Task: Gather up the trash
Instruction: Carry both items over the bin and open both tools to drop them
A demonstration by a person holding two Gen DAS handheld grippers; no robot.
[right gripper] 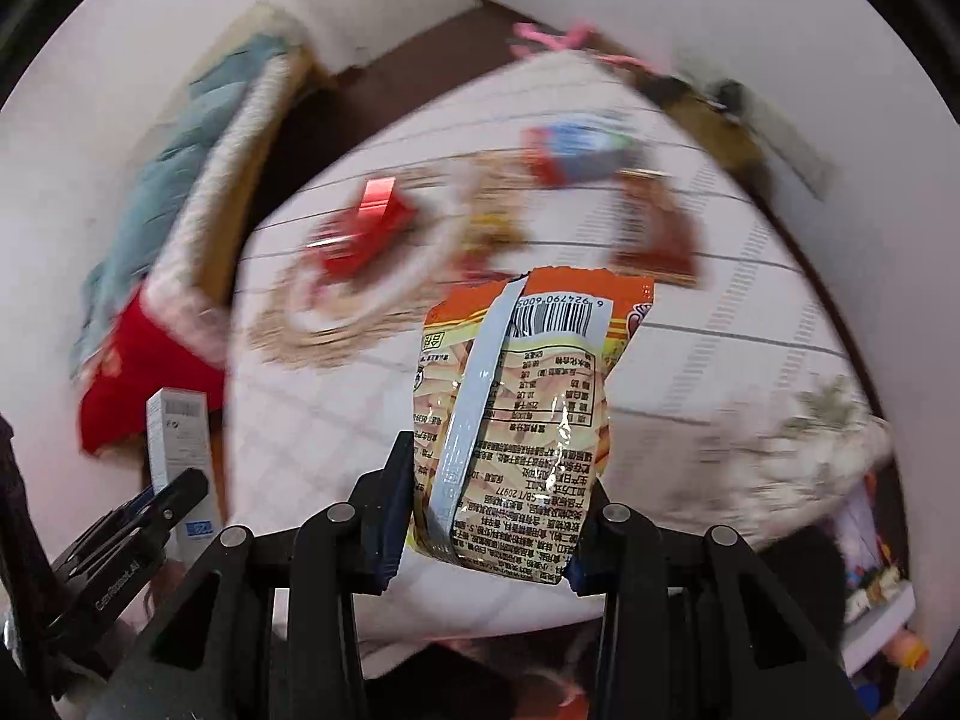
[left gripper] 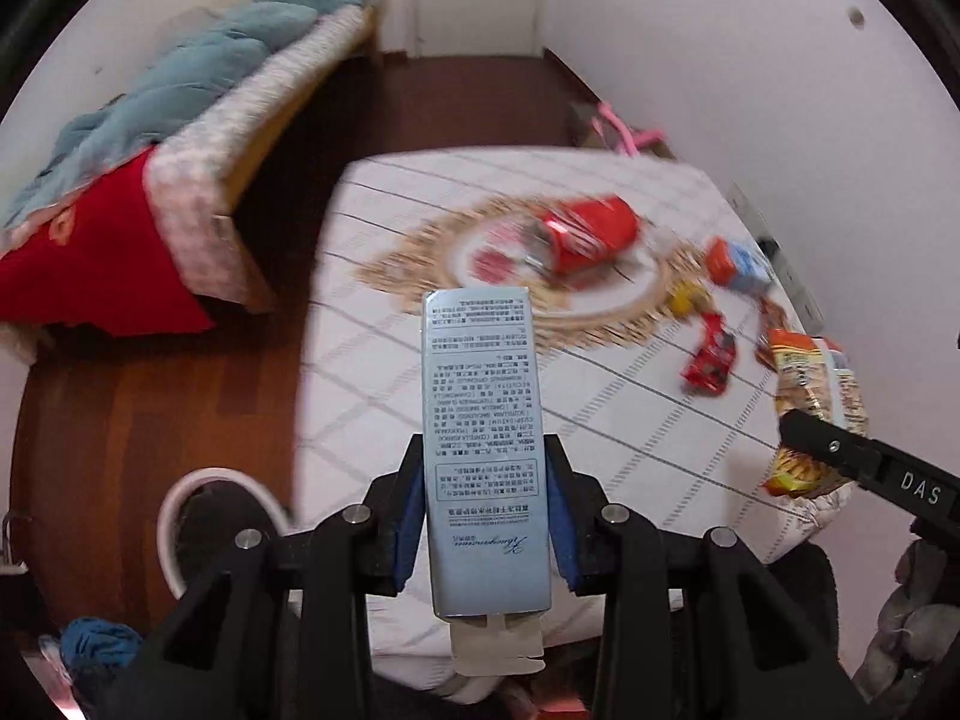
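A table (left gripper: 420, 396) under a white cloth with thin dark lines fills the middle and right of the left wrist view; its left edge curves down the frame's centre, with bare red-brown floor (left gripper: 150, 396) beyond it at lower left. A bed (left gripper: 198, 138) with a blue quilt and red blanket runs along the upper left, apart from the table by a strip of floor. A white-rimmed bin (left gripper: 210, 528) sits on the floor at lower left, just beside the table's near corner.

On the cloth, a red cup (left gripper: 585, 234) lies on its side at upper centre. Right of it are a small red-and-blue carton (left gripper: 738, 264), a yellow scrap (left gripper: 690, 297) and a red wrapper (left gripper: 711, 360), all near one another toward the right edge.

The left gripper (left gripper: 487, 510) is closed on a pale blue box (left gripper: 483, 450): the box stands lengthwise between the blue pads, its far end well past the fingertips and its torn flap hanging behind them.

The right gripper (right gripper: 492, 510) is clamped on an orange snack bag (right gripper: 522, 414), the bag's lower half pinched between the fingers, its barcode end sticking up past them. In the left wrist view this bag (left gripper: 804, 408) hangs at the right edge of the frame, over the table's right side
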